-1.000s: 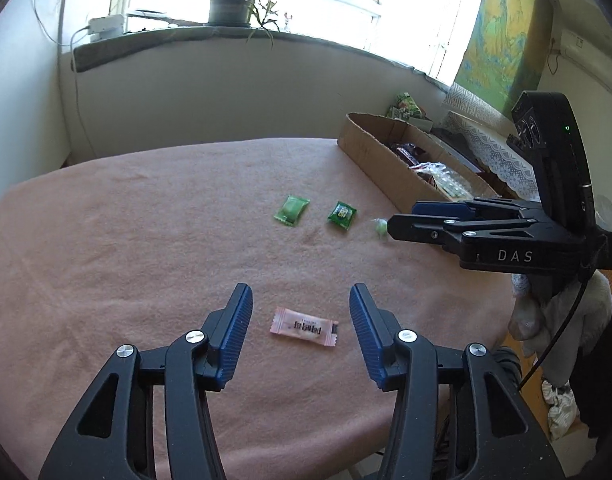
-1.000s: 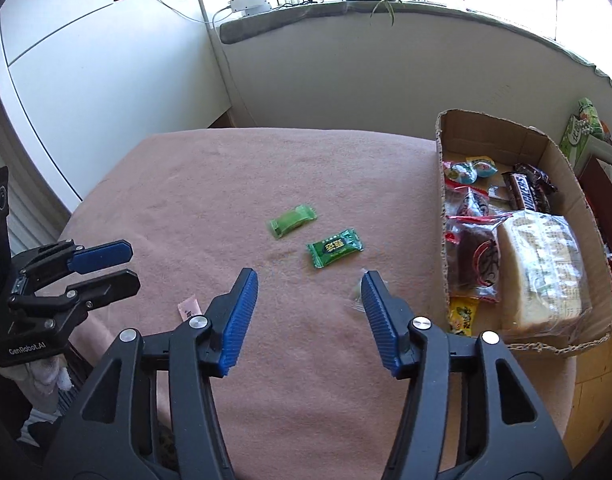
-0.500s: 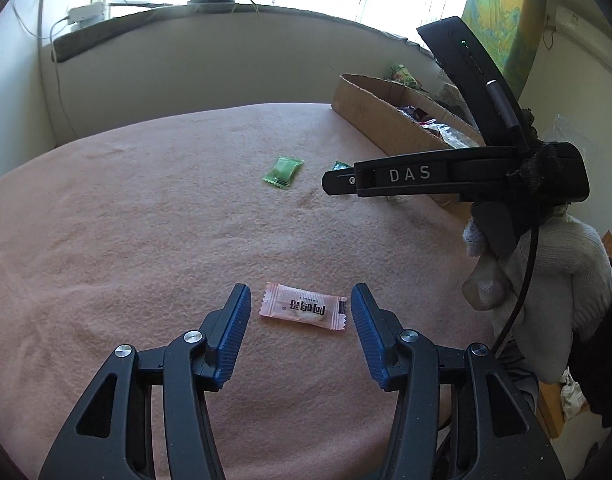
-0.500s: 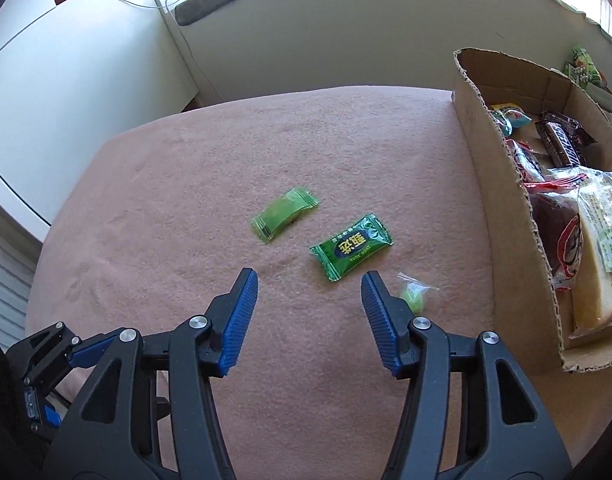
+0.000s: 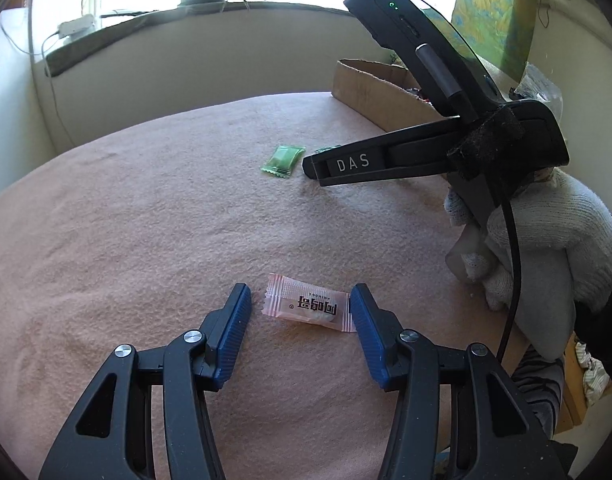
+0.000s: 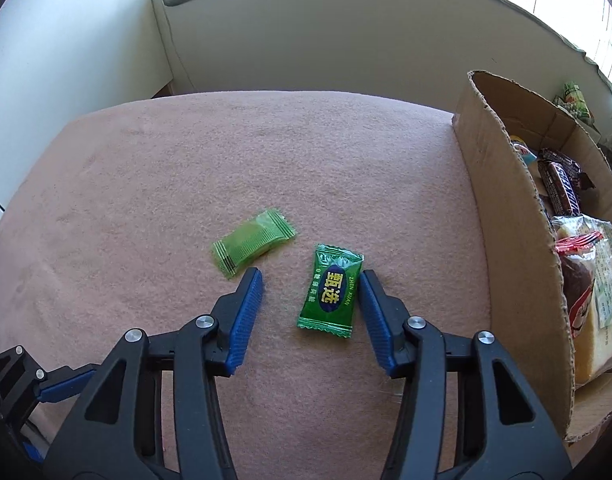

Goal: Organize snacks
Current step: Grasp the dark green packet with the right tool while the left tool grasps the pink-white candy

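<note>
Both tongs gape: the left gripper (image 5: 299,308) brackets the pink candy (image 5: 310,308); the right gripper (image 6: 310,284) brackets the dark green candy (image 6: 332,292), its right finger touching the wrapper. Farther off lies the pale green candy (image 6: 251,246); beyond, the cardboard box (image 6: 510,216). A flat wrapper could slip out on the blanket (image 6: 225,152).

- The flat fuzzy blanket (image 6: 265,152) filling the middle of the frame is plain salmon pink.
- The glossy dark green candy packet (image 6: 332,292) at centre has a blue oval with yellow characters.
- The pale green ribbed candy wrapper (image 6: 251,242) to its left is translucent with fine stripes.
- The pink candy wrapper (image 5: 310,308) at lower centre carries dark red characters.
- The right gripper (image 6: 310,312) and the left gripper (image 5: 299,328) are black with ridged blue pads.
- The corrugated cardboard box (image 6: 510,248) at right is brown.
</note>
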A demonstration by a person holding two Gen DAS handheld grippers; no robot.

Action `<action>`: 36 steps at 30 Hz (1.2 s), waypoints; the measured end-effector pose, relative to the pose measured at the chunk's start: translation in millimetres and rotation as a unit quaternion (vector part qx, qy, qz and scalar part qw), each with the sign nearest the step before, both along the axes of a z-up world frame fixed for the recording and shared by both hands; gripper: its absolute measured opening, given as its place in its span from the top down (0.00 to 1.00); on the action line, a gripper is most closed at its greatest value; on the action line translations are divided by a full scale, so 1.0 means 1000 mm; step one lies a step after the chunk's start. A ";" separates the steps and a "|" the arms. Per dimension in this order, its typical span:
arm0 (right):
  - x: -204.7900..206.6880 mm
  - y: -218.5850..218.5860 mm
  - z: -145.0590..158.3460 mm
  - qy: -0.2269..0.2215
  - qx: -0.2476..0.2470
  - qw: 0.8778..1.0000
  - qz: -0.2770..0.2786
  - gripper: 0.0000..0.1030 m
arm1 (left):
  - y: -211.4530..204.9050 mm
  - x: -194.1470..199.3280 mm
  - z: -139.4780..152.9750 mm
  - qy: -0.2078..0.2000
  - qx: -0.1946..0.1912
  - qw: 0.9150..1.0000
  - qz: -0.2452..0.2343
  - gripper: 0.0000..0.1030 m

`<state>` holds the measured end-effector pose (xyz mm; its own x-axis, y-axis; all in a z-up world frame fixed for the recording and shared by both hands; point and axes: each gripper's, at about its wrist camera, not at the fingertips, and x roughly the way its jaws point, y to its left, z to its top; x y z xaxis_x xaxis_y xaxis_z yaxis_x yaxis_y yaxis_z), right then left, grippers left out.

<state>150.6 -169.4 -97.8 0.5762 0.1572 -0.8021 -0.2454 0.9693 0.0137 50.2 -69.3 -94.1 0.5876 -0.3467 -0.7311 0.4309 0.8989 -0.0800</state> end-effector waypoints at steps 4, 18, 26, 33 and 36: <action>-0.004 -0.001 0.000 -0.003 -0.005 1.000 0.010 0.72 | 0.000 -0.001 -0.001 -0.011 0.008 1.000 0.000 0.58; -0.009 -0.005 0.002 -0.001 0.002 1.000 0.018 0.78 | 0.018 0.010 0.000 0.005 -0.024 0.999 0.024 0.87; -0.010 -0.009 0.003 0.000 0.008 1.000 0.019 0.78 | 0.015 0.024 0.001 0.026 -0.039 0.998 0.035 0.65; -0.010 -0.010 0.002 -0.001 0.013 1.000 0.020 0.78 | -0.006 0.030 -0.002 0.014 0.004 1.000 0.025 0.73; -0.011 -0.010 0.002 -0.002 0.010 1.000 0.023 0.78 | -0.007 0.028 -0.003 0.009 0.009 1.000 0.022 0.82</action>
<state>139.5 -179.1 -95.9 0.5716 0.2001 -0.7958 -0.2899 0.9565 0.0323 78.0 -76.2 -97.1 0.5883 -0.3073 -0.7480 0.3903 0.9180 -0.0702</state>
